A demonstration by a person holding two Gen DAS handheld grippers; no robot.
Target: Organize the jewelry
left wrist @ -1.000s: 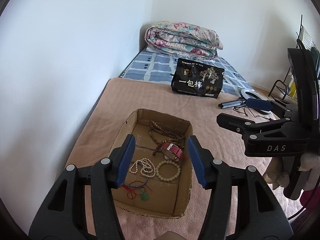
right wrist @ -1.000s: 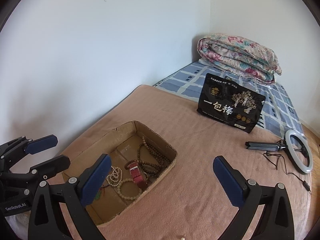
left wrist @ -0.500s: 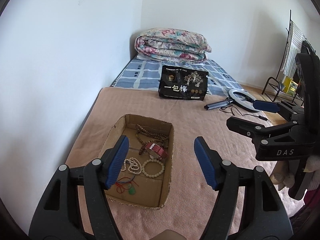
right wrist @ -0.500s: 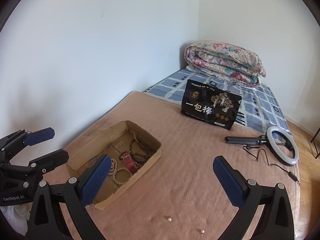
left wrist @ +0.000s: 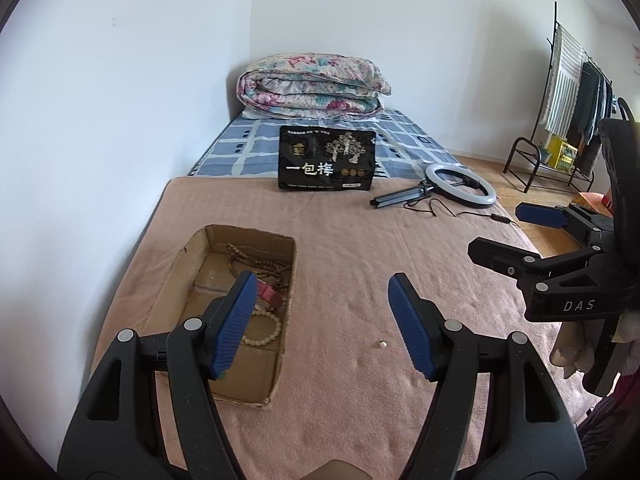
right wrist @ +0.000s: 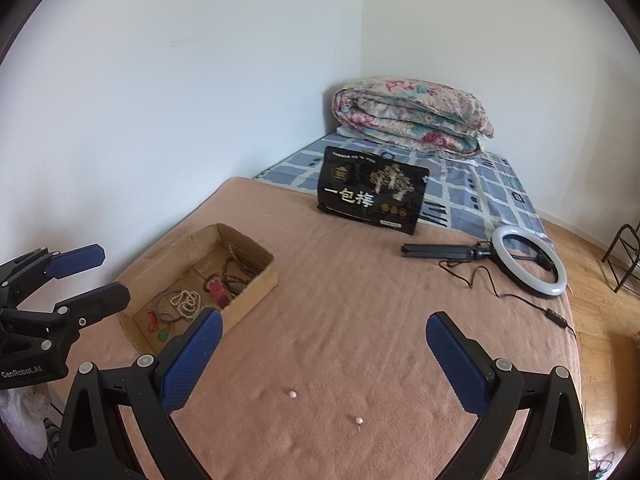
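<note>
Both claws spread over the bed, nothing held.

Left wrist view: left gripper (left wrist: pixel 322 320) jaws wide apart above blanket (left wrist: pixel 360 256); cardboard box (left wrist: pixel 180 280) with bead jewelry just left, one loose pearl (left wrist: pixel 383 344) between the fingers.
Right wrist view: right gripper (right wrist: pixel 322 364) likewise spread; two pearls (right wrist: pixel 292 393) on blanket ahead, box (right wrist: pixel 256 280) left.

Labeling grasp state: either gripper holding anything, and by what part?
Nothing held. Left gripper and right gripper are both open, above the blanket.
</note>
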